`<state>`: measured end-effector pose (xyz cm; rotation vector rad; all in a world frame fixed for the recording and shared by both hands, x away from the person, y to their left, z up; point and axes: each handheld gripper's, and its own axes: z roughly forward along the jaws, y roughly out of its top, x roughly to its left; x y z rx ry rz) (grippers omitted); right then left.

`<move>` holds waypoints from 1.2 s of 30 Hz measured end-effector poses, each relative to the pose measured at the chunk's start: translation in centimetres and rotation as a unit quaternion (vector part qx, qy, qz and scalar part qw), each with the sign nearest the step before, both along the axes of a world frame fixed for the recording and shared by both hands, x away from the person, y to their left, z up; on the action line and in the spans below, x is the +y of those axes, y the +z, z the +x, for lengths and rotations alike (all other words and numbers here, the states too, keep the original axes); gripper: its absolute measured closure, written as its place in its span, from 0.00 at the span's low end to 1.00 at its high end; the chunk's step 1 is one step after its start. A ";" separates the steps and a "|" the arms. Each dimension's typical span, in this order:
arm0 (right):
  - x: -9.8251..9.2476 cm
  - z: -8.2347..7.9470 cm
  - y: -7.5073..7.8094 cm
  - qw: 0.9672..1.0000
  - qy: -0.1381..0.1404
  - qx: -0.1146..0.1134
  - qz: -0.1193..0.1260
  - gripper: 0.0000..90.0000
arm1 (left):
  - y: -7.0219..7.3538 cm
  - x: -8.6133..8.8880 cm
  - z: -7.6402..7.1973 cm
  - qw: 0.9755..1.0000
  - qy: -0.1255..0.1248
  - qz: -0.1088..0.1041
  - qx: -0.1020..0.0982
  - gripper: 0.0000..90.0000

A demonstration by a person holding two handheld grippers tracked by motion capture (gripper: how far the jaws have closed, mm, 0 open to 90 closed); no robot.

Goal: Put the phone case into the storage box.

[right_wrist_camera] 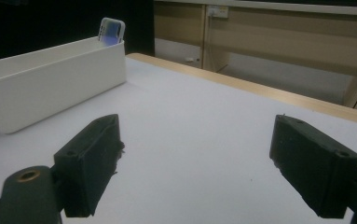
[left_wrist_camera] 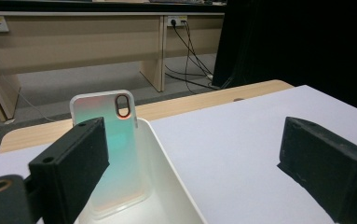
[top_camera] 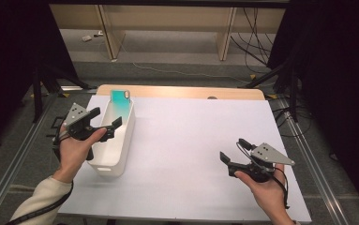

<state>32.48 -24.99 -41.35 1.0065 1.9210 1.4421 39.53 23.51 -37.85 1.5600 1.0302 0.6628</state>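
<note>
Near the counter's left edge a long white bin point(top_camera: 116, 147) stands lengthwise, its far end close to the far-left corner. A phone case point(top_camera: 121, 105) with a teal-to-pink sheen and an oval camera cut-out stands upright in that far end, leaning against the end wall, its top rising above the rim. In the left gripper view the phone case point(left_wrist_camera: 113, 149) stands straight ahead, its foot on the bin floor.

The left claw point(top_camera: 106, 121) hangs over the near half of the bin, jaws spread wide and empty, one jaw above the bin's left wall and the other past its right wall. It points towards the case but is apart from it. Judging from this, the step in hand is the approach to the case, before any grasp.

The next move probably calls for the left claw to travel along the bin to the far end, drop so the jaws bracket the thin upper edge of the case, and close across its two faces without pushing it flat against the wall.

The right claw point(top_camera: 231, 152) rests low near the counter's near-right corner, jaws also wide apart and empty over the bare white counter point(top_camera: 191, 140), well away from the bin.
</note>
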 end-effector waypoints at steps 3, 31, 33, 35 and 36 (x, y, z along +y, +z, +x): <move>0.0 0.0 0.0 1.000 -0.002 -0.001 -0.002 0.19 | -0.1 0.1 -0.4 1.000 -0.001 0.002 0.000 0.08; -0.1 0.0 0.2 1.000 -0.003 -0.003 0.002 0.19 | -0.4 -0.3 -2.5 1.000 -0.026 -0.014 -0.007 0.09; -0.2 0.0 0.2 1.000 -0.004 -0.004 0.002 0.19 | -0.4 -0.3 -2.7 0.999 -0.028 -0.018 -0.006 0.09; -0.2 0.0 0.3 1.000 -0.004 -0.003 0.002 0.19 | -0.5 -0.3 -2.8 0.999 -0.031 -0.017 -0.006 0.09; -0.2 0.0 0.3 1.000 -0.005 -0.004 0.003 0.19 | -0.6 -0.4 -2.9 0.999 -0.032 -0.019 -0.008 0.09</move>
